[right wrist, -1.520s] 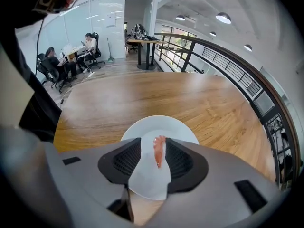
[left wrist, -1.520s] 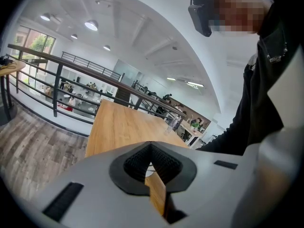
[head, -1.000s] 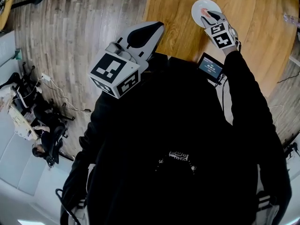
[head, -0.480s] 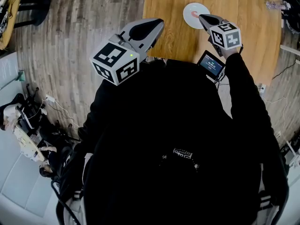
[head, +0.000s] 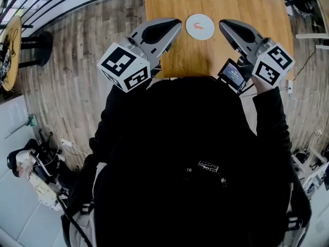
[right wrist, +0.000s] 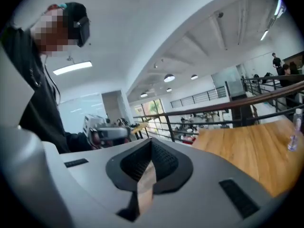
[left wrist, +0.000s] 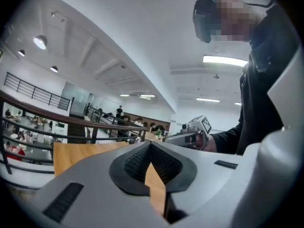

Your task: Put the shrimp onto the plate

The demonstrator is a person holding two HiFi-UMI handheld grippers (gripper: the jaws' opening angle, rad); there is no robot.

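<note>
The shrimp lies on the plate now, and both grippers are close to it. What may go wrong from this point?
1. The left gripper and the right gripper flank the plate, both shut and empty. A careless sideways swing might knock the plate and tip the shrimp off.
2. The plate looks small and stands loose on the smooth table, so even a light bump would probably slide it.

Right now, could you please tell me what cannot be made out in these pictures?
- shrimp: head view, too small for any detail. Neither gripper view shows it or the plate, as both look out across the room.
- table, near edge: head view, hidden by the person's dark clothing.
- screen: head view, print too small to read.
- bottle: right gripper view, tiny at the picture's edge, label unreadable.
</note>
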